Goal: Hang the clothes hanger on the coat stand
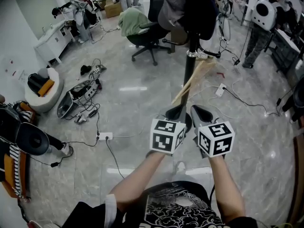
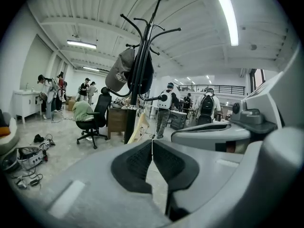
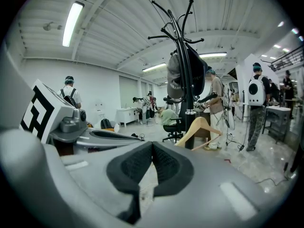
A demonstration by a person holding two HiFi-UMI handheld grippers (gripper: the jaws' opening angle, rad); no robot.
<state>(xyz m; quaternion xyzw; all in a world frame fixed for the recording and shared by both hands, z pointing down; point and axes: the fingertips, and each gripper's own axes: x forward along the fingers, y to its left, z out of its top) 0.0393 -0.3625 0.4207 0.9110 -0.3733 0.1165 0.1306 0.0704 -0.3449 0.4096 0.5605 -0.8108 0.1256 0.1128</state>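
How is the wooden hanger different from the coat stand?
The wooden hanger is pale wood; the coat stand is black. The hanger leans tilted at the stand's foot, while the stand rises upright. The stand is far taller and carries clothes up on its hooks; the hanger carries nothing. Shared: neither is held, since the left gripper and the right gripper are both shut and empty.

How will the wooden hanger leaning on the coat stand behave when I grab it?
The wooden hanger looks rigid, so it probably won't flex. Its thin open frame suggests it is light. It only leans against the coat stand, so a nudge could likely topple it.
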